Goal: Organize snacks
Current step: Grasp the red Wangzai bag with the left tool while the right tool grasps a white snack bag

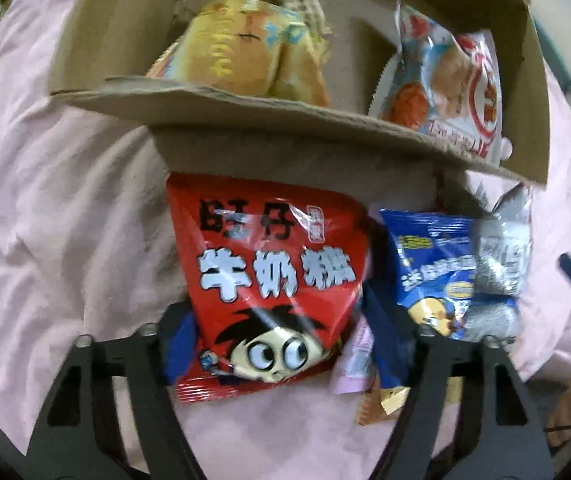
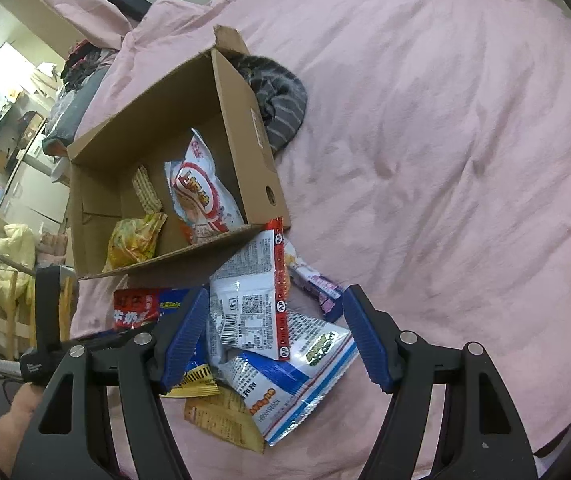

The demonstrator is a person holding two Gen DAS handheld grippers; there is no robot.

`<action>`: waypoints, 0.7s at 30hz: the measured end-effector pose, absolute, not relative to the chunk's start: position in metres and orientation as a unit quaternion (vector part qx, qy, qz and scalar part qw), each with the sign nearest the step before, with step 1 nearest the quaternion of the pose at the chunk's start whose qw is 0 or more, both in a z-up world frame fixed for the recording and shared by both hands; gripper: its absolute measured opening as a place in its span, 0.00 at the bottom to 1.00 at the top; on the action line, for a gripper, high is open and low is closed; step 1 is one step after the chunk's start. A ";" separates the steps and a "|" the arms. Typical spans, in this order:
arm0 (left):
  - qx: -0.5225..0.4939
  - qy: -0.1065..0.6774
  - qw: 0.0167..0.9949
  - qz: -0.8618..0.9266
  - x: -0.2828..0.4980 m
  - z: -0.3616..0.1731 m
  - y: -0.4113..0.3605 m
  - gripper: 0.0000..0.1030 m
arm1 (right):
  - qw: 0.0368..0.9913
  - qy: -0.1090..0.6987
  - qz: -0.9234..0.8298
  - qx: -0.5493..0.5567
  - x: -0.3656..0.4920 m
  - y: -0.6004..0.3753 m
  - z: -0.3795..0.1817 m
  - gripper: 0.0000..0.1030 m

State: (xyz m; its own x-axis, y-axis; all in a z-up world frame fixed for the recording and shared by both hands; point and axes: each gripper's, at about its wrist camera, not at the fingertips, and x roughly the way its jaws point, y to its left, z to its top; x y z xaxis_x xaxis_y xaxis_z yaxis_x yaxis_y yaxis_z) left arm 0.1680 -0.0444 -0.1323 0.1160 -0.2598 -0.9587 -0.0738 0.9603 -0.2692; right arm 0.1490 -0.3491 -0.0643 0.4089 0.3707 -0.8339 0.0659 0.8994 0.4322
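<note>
An open cardboard box (image 2: pixel 241 120) lies on a pink bedsheet and holds a yellow snack bag (image 2: pixel 135 238), a white and red bag (image 2: pixel 201 196) and a wafer pack (image 2: pixel 146 188). It also shows in the left wrist view (image 1: pixel 269 110). My left gripper (image 1: pixel 277 332) is shut on a red milk-candy bag (image 1: pixel 273 280) just in front of the box flap. My right gripper (image 2: pixel 275 338) is open above a pile of packets, over a white and blue bag (image 2: pixel 253 308). A blue packet (image 1: pixel 437 276) lies right of the red bag.
A grey striped cloth (image 2: pixel 281 96) lies behind the box. The pink sheet (image 2: pixel 445 160) stretches wide to the right. Small orange and pink packets (image 1: pixel 369 376) lie under the left gripper. Furniture and clutter (image 2: pixel 13 128) stand off the bed's left side.
</note>
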 end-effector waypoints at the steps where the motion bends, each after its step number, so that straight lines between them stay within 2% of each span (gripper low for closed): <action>1: -0.125 0.659 0.739 -0.070 0.167 -0.127 -0.044 0.53 | 0.806 0.542 0.096 0.216 0.151 -0.350 -0.069 0.70; 3: -0.115 0.654 0.744 -0.074 0.163 -0.120 -0.043 0.40 | 0.790 0.553 0.101 0.245 0.156 -0.352 -0.078 0.70; 5: -0.114 0.649 0.748 -0.077 0.159 -0.111 -0.038 0.35 | 0.773 0.563 0.108 0.272 0.163 -0.352 -0.087 0.70; 17: -0.106 0.633 0.766 -0.044 0.158 -0.079 -0.002 0.35 | 0.758 0.614 0.098 0.197 0.192 -0.301 -0.114 0.65; 20: -0.103 0.628 0.770 -0.044 0.152 -0.073 -0.005 0.35 | 0.754 0.622 0.100 0.186 0.192 -0.296 -0.118 0.57; 21: -0.101 0.625 0.772 -0.044 0.151 -0.075 -0.003 0.35 | 0.756 0.621 0.097 0.182 0.192 -0.297 -0.118 0.48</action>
